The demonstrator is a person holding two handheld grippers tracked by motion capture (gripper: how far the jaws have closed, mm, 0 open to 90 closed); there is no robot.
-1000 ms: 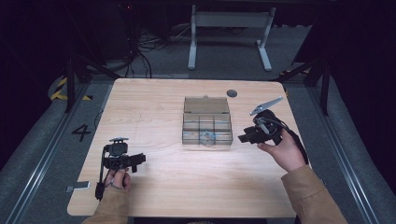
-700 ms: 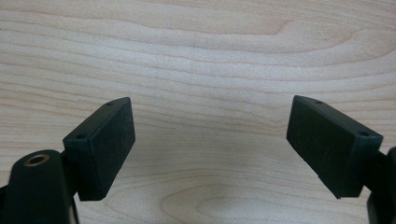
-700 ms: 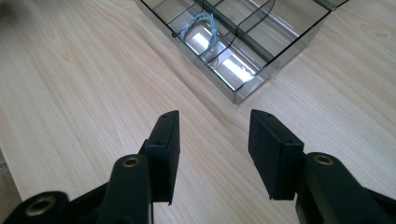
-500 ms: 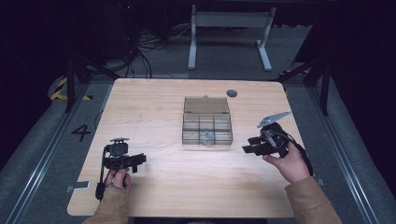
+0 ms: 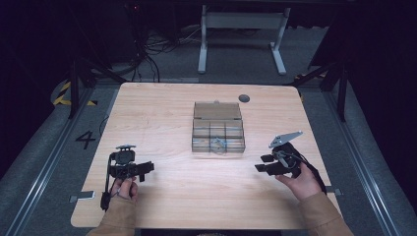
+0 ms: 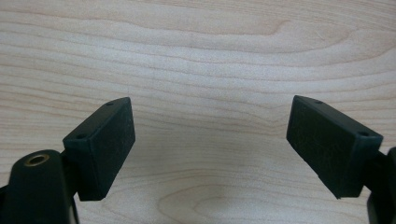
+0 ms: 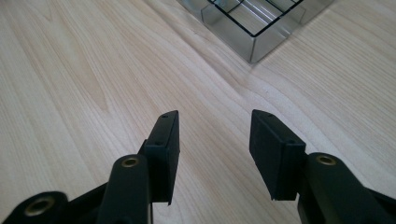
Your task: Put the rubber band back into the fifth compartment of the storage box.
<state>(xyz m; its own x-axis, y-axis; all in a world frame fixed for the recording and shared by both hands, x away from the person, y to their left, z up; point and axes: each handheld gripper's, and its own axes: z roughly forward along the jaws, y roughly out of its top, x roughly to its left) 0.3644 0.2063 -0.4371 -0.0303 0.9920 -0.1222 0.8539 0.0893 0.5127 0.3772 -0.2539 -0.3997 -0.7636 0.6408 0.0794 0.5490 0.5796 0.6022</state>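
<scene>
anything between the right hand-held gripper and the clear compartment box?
Nothing visible. Bare table lies between the right hand-held gripper and the clear compartment box; its jaws stand open with nothing between them.

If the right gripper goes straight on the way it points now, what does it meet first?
Probably bare table: the right gripper stands open and empty, aimed left of the clear compartment box corner. Depth is hard to judge.

The high view looks forward and down over the whole bench [image 5: 162,118] from afar, while each hand-held gripper's view skims that same wood from close above.
</scene>
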